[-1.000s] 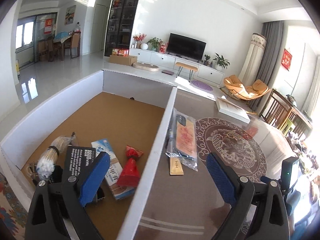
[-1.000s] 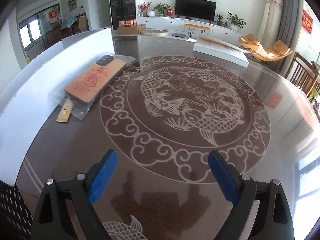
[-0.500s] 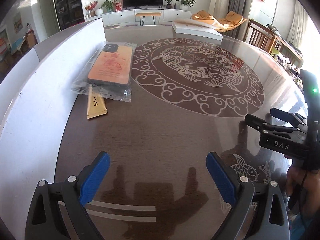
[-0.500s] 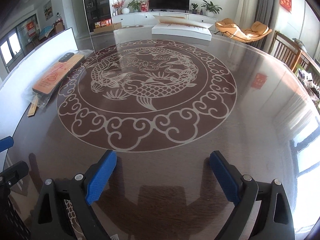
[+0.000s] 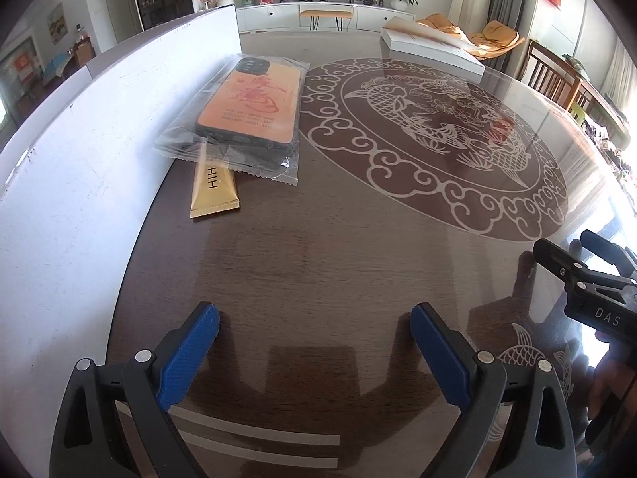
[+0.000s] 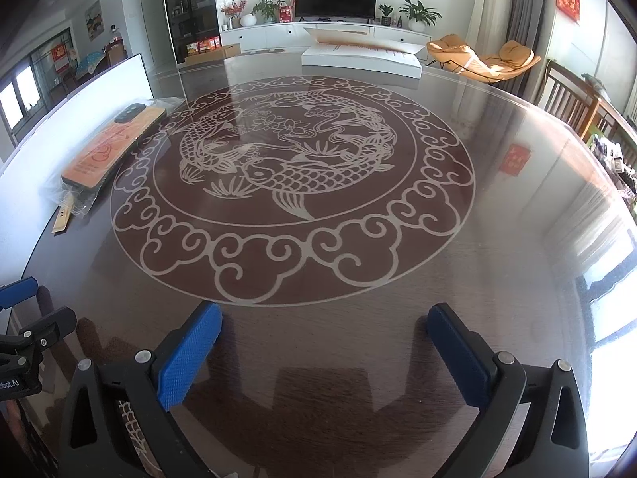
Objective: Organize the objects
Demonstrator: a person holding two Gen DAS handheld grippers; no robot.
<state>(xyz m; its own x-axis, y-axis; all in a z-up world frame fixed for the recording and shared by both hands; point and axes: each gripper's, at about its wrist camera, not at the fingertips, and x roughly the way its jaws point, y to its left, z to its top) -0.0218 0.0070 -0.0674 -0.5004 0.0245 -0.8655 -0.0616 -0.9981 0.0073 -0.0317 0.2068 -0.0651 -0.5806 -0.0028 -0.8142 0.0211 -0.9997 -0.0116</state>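
Observation:
An orange phone case in a clear plastic bag (image 5: 251, 107) lies on the dark table beside the white box wall (image 5: 79, 127). A gold sachet (image 5: 213, 189) lies partly under the bag's near end. Both also show in the right wrist view, the case (image 6: 107, 147) and the sachet (image 6: 63, 217) at the far left. My left gripper (image 5: 314, 334) is open and empty, above the table short of the sachet. My right gripper (image 6: 324, 332) is open and empty over the table's near middle, and shows at the right edge of the left wrist view (image 5: 589, 298).
The table (image 6: 497, 279) has a round fish pattern (image 6: 290, 167) in its middle. A flat white box (image 6: 358, 57) lies at its far edge. The tall white box wall runs along the table's left side (image 6: 71, 119). Wooden chairs (image 6: 573, 99) stand at the right.
My left gripper has swung from over the box's compartments to the open table and come closer to the bagged case and sachet. My right gripper has drawn back and turned right.

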